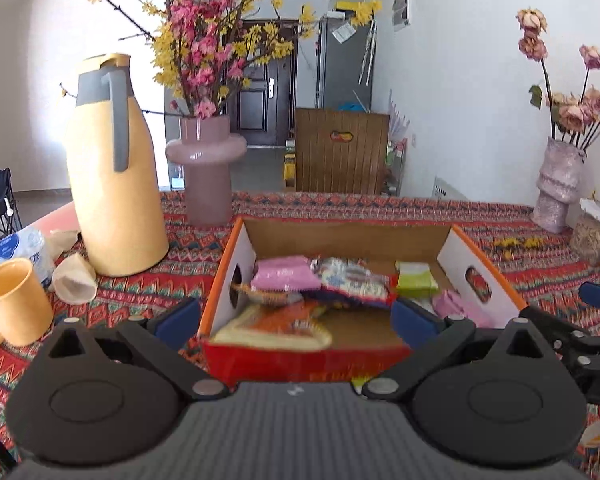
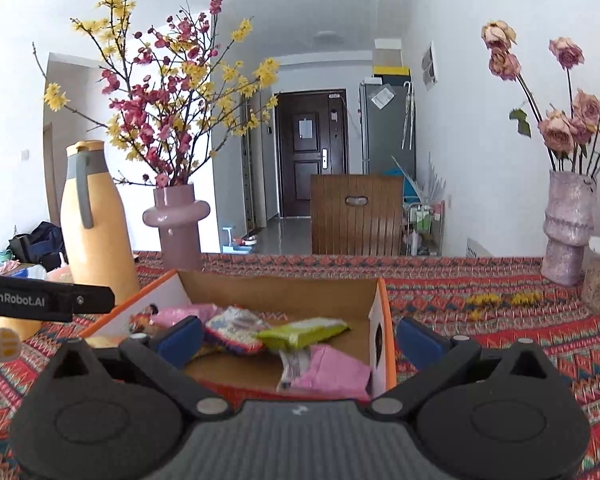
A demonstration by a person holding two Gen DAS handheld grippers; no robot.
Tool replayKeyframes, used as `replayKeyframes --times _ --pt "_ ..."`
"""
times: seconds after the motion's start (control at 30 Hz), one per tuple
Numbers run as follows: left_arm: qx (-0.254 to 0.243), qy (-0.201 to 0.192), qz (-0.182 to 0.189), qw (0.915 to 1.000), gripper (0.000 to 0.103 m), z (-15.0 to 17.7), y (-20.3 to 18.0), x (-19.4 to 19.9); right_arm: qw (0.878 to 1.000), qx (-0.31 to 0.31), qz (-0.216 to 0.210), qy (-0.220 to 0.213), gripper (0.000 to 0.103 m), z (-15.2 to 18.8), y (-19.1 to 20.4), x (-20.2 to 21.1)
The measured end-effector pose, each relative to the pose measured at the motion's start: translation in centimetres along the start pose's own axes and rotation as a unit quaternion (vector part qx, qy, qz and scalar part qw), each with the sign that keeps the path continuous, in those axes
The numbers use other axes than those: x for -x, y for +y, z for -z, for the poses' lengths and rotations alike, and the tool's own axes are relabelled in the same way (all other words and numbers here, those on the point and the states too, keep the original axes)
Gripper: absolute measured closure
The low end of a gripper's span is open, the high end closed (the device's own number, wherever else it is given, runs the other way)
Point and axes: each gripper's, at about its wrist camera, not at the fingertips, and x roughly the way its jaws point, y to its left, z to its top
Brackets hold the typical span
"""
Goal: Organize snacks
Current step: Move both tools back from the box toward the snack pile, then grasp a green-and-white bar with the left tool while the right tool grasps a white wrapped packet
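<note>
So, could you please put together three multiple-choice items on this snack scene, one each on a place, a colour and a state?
1. Where are the snack packets?
A. Inside the cardboard box
B. Beside the mug
C. Under the vase

2. What colour is the thermos jug?
A. Green
B. Yellow
C. Black

3. How is the left gripper?
A. Shut on a packet
B. Shut on the mug
C. Open, holding nothing

Answers: 1 A, the packets lie within the box walls; 2 B, its body is pale yellow with a grey handle; 3 C, its fingers stand wide apart and grip nothing.
</note>
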Motion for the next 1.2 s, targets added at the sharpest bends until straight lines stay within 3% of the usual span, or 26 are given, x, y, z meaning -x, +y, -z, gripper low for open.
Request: replayKeyframes --times 0.57,0.97,1.13,1.2 --pt "0.002 0.069 0.0 0.9976 0.0 4.5 -0.3 2.3 0.999 -0.035 0.0 0.042 0.0 5.7 -2.1 5.1" --pt "-0.035 0.108 0.015 0.9935 0.0 4.1 -5.1 0.0 0.996 -0.074 0.006 0.055 0.0 8.0 -4.8 5.7" --pt "-0.046 0.133 0.022 0.9898 0.01 3.9 -6.7 -1.7 0.995 -0.085 0.008 0.058 0.0 8.5 -5.5 5.5" --pt "-0.047 0.144 0.021 0.9883 0.019 3.9 -7.0 -2.3 0.994 -0.088 0.009 0.06 0.0 8.5 -5.7 5.4"
